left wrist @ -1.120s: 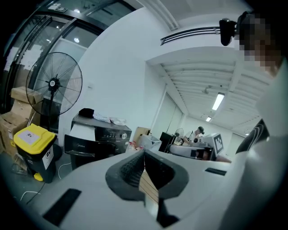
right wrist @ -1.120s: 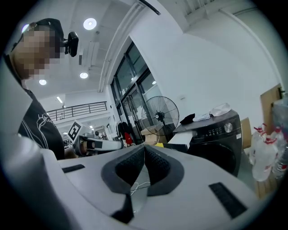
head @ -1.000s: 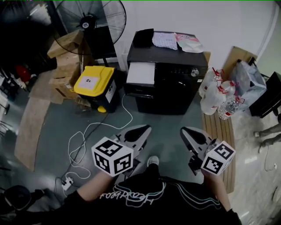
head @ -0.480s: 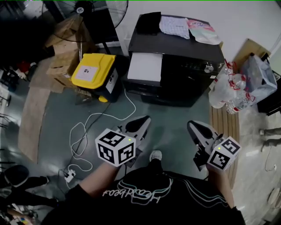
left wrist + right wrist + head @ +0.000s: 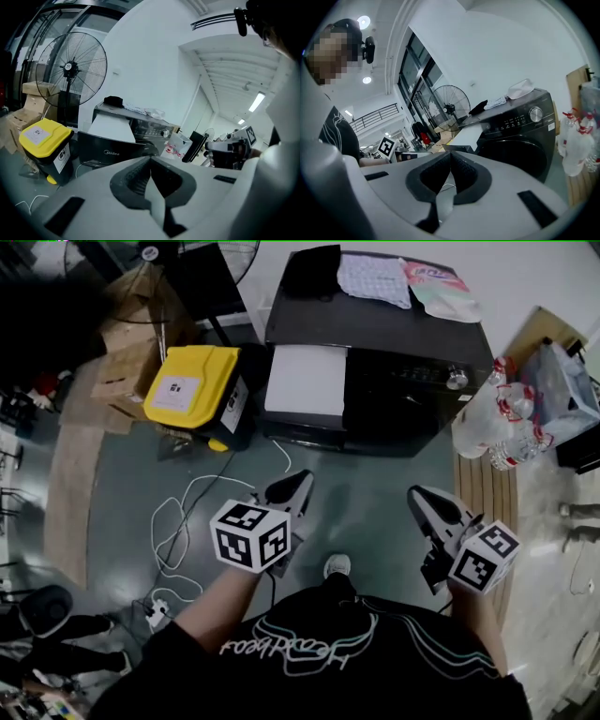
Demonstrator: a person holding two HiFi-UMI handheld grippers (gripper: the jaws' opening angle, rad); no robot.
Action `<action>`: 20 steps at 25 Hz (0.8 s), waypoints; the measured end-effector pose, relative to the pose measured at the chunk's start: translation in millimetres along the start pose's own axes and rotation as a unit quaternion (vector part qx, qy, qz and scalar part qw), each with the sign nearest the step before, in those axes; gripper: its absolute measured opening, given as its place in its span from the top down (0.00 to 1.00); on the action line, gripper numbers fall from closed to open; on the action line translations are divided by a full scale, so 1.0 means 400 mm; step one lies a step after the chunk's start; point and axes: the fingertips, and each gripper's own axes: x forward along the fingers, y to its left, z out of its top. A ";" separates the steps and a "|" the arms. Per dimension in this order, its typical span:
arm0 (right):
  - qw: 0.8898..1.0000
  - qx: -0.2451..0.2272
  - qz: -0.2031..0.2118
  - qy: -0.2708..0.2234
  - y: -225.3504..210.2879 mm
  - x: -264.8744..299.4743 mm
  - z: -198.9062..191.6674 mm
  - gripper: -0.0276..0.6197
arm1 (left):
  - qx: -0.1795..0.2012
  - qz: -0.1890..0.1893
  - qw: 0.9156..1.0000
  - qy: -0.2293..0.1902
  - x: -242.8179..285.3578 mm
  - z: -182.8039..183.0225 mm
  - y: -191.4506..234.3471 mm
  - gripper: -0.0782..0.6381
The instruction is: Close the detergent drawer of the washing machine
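Observation:
A black washing machine (image 5: pixel 394 352) stands against the white wall. Its detergent drawer (image 5: pixel 305 381) is pulled out at the machine's left, showing a pale top; the same drawer (image 5: pixel 110 129) juts toward me in the left gripper view, and the drawer (image 5: pixel 471 135) sticks out in the right gripper view. My left gripper (image 5: pixel 286 491) is shut and empty, well short of the drawer. My right gripper (image 5: pixel 422 501) is also shut and empty, off to the right. The left gripper's jaws (image 5: pixel 150 161) and the right gripper's jaws (image 5: pixel 449 157) meet tip to tip.
A yellow-lidded bin (image 5: pixel 192 390) and cardboard boxes (image 5: pixel 127 343) stand left of the machine. A white cable (image 5: pixel 187 521) loops over the floor. Bagged bottles (image 5: pixel 511 413) and a wooden pallet (image 5: pixel 483 493) lie to the right. Cloths (image 5: pixel 375 277) rest on the machine's top. A fan (image 5: pixel 70 70) stands behind.
The view has closed in on the washing machine; both grippers have come nearer to it. Both stay shut.

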 end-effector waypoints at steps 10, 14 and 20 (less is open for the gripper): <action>1.000 -0.007 -0.002 0.017 -0.068 0.048 -0.012 0.91 | 0.023 0.025 0.999 0.005 0.080 -0.006 0.087 0.86; 1.000 -0.013 0.011 0.024 -0.089 0.071 0.008 0.91 | 0.020 0.042 0.999 0.003 0.102 -0.007 0.121 0.86; 0.998 -0.025 0.035 0.043 -0.109 0.128 0.059 0.91 | 0.018 0.067 0.998 -0.006 0.128 0.010 0.179 0.86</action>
